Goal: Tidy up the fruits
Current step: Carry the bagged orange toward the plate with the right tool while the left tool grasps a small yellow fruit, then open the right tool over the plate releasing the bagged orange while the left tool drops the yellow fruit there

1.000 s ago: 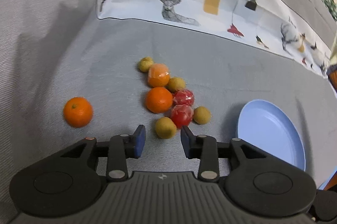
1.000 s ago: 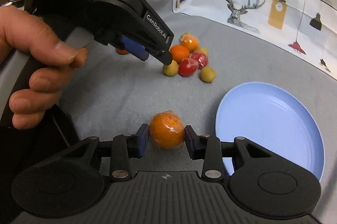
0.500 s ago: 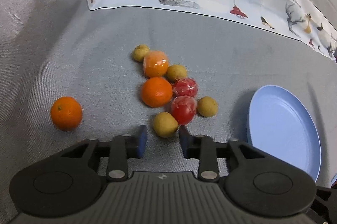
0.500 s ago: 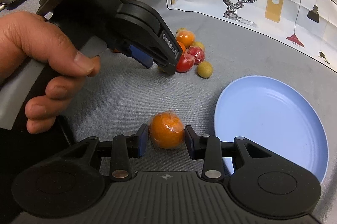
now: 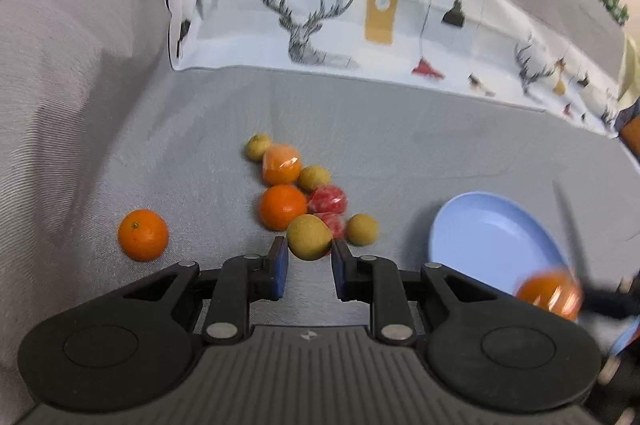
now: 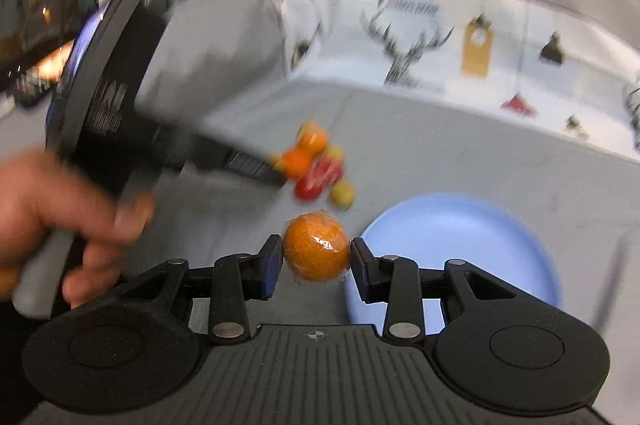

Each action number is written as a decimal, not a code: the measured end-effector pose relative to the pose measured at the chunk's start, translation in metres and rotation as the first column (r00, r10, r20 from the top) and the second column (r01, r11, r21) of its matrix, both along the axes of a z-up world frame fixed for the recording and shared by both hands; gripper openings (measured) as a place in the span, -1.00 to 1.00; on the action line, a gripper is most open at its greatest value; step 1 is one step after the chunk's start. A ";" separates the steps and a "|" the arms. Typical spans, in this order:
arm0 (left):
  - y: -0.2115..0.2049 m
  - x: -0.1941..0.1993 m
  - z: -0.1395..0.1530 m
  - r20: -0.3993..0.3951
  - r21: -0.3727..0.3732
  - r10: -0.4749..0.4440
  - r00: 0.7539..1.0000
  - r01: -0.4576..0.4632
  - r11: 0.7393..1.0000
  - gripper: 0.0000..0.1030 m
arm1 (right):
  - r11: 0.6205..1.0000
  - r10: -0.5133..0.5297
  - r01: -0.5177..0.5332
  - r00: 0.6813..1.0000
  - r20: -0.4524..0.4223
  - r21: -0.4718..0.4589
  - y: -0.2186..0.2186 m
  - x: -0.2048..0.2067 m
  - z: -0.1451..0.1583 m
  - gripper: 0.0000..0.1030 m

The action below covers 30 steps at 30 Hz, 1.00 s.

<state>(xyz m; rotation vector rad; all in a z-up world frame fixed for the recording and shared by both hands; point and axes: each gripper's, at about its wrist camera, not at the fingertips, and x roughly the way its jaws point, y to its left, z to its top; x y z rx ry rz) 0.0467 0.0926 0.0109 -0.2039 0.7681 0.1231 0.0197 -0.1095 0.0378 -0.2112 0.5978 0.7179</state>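
Observation:
In the left wrist view my left gripper (image 5: 308, 257) is shut on a yellow-green fruit (image 5: 309, 237) and holds it above the grey cloth, in front of the fruit pile (image 5: 298, 185). A lone orange (image 5: 143, 234) lies at the left. In the right wrist view my right gripper (image 6: 317, 259) is shut on a plastic-wrapped orange (image 6: 316, 249), lifted by the left rim of the light blue plate (image 6: 460, 229). That orange also shows blurred in the left wrist view (image 5: 548, 295) over the plate (image 5: 488, 237).
A printed deer cloth (image 5: 360, 13) covers the back of the sofa-like grey surface. The person's hand (image 6: 60, 225) holding the left gripper fills the left of the right wrist view. The pile holds oranges, red wrapped fruits and yellow-green fruits.
My left gripper closed on the yellow-green fruit and lifted it. My right gripper rose with the wrapped orange, toward the plate. Both views are motion-blurred.

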 end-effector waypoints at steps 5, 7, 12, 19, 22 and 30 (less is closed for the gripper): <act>-0.023 -0.022 0.016 0.068 -0.006 -0.025 0.997 0.025 1.000 -0.51 | 0.995 -0.089 0.086 0.995 0.047 0.051 -0.041 0.009 0.008 -0.25; -0.036 -0.030 0.020 0.084 0.007 -0.044 0.995 0.044 0.999 -0.51 | 0.984 -0.160 0.158 0.987 0.014 0.076 -0.057 0.017 -0.002 -0.25; -0.064 -0.034 0.019 0.110 0.077 -0.115 0.987 0.107 0.991 -0.51 | 0.956 -0.264 0.265 0.964 -0.023 0.124 -0.074 0.032 -0.010 -0.25; -0.064 -0.031 0.013 0.131 0.035 -0.107 0.986 0.103 0.994 -0.51 | 0.948 -0.304 0.305 0.952 -0.025 0.094 -0.072 0.038 -0.020 -0.25; -0.070 -0.032 0.013 0.158 0.028 -0.127 0.979 0.124 0.992 -0.51 | 0.948 -0.306 0.307 0.952 -0.029 0.079 -0.072 0.039 -0.023 -0.25; -0.092 -0.027 0.002 0.148 0.044 -0.208 0.967 0.204 0.978 -0.51 | 0.940 -0.332 0.334 0.942 -0.045 0.064 -0.076 0.044 -0.029 -0.25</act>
